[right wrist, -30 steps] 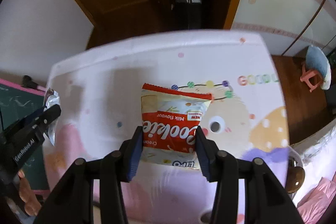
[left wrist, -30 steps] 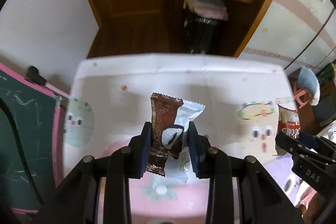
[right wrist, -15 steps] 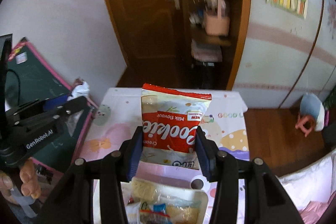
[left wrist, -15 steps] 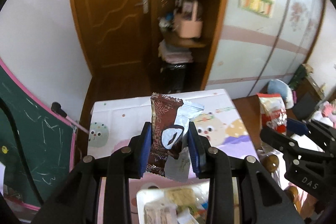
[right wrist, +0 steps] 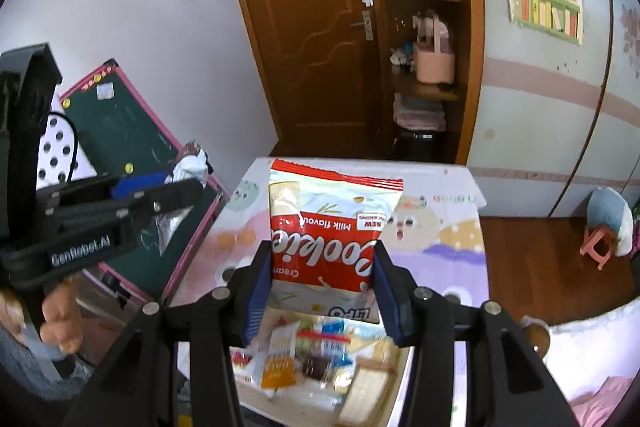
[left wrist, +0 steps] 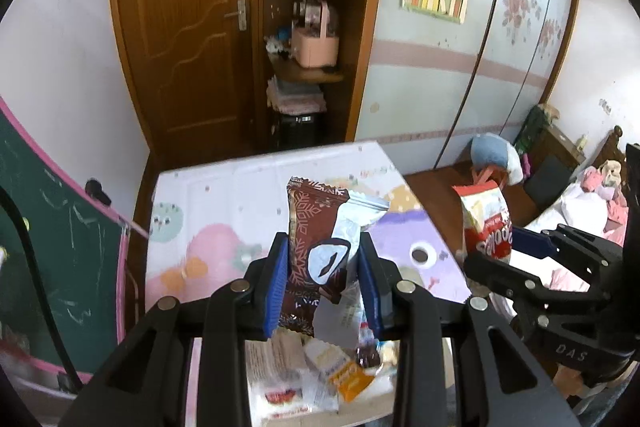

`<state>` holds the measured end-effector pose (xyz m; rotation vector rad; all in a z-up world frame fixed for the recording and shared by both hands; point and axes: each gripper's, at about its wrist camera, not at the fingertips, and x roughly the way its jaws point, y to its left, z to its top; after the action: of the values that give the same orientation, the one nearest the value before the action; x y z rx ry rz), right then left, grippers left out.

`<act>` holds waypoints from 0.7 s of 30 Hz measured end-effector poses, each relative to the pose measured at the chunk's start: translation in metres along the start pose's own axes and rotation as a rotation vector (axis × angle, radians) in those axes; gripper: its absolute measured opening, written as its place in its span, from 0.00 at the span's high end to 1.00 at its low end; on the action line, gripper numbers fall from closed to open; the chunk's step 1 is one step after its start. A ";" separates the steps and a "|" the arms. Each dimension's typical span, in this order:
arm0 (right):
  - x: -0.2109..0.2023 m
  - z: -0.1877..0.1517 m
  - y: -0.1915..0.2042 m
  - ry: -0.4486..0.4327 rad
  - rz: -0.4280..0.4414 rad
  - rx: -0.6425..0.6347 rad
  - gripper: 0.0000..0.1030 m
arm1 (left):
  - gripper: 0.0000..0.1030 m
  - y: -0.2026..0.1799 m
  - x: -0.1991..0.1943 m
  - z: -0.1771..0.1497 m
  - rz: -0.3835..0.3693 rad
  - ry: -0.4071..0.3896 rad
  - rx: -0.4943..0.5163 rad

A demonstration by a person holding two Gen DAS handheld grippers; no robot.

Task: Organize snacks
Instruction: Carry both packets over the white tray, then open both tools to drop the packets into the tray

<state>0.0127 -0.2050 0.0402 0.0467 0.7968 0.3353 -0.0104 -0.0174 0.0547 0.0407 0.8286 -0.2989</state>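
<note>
My right tool (right wrist: 322, 281) pinches a red and white cookie bag (right wrist: 328, 231) upright between its blue pads; the print reads upside down "Cookie", "Milk flavour" and "NEW", with "Cream" partly hidden by a pad. My left tool (left wrist: 322, 287) is pressed onto a brown snack wrapper (left wrist: 310, 247) with a snowflake pattern and silver-white torn foil; I can read no lettering on it. Both packets are held in the air above a white box of mixed snacks (right wrist: 320, 359), which sits at the near edge of the worktop (left wrist: 224, 195), covered in a pastel cartoon cloth. From the right wrist view the left tool's body shows "GenRobot.AI"; from the left, the right tool shows "DAS". A green chalkboard (right wrist: 132, 131) leans beside the worktop, before a brown door (left wrist: 180, 27).
</note>
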 end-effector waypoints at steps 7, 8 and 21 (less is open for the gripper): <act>0.016 -0.057 0.002 -0.003 -0.021 0.040 0.54 | 0.69 -0.002 0.032 -0.066 -0.029 0.049 -0.032; 0.018 -0.063 0.002 -0.004 -0.025 0.045 0.54 | 0.69 -0.003 0.036 -0.073 -0.040 0.056 -0.046; 0.079 -0.111 -0.002 0.151 -0.049 0.097 0.54 | 0.69 -0.009 0.096 -0.113 -0.023 0.146 -0.097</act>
<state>-0.0141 -0.1916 -0.0927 0.0933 0.9617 0.2554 -0.0335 -0.0326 -0.0914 -0.0377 0.9884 -0.2796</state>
